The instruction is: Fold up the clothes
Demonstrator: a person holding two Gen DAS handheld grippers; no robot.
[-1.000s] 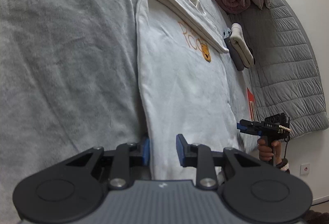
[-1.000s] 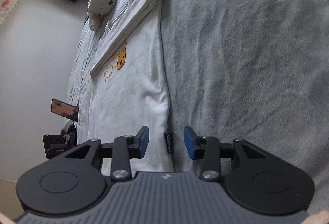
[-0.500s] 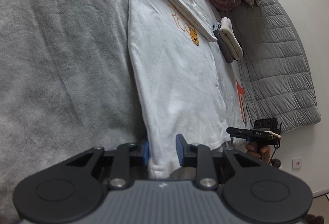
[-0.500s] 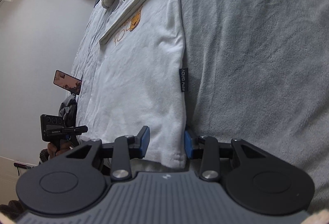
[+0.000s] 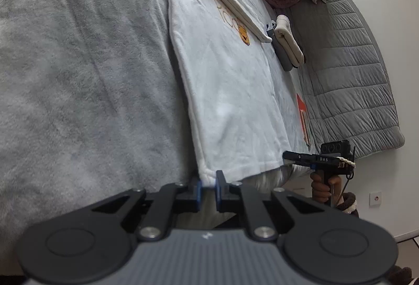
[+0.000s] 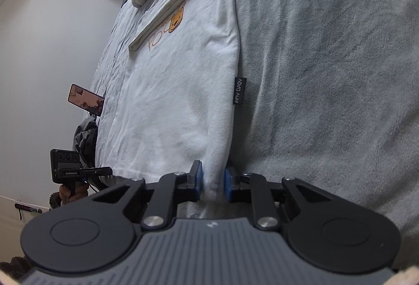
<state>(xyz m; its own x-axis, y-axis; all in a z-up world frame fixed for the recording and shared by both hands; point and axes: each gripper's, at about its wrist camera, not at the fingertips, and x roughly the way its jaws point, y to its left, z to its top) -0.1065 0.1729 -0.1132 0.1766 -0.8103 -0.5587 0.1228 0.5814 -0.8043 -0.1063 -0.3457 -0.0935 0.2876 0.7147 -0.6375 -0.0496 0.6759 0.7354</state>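
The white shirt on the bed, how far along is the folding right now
Done: the white shirt lies flat on the grey blanket with its sleeves folded in across the chest. In hand: the left gripper and right gripper have just been closing, each with a bottom hem corner between its pads. Left: carrying the hem up toward the collar; nothing is lifted yet.

A small black side tag [image 6: 239, 90] on the white shirt [image 6: 178, 91] is reading "AMY BABY". Orange lettering [image 6: 157, 39] on the shirt's chest is showing what looks like "Poo", partly covered. The other gripper [image 5: 318, 159] is carrying "DAS".
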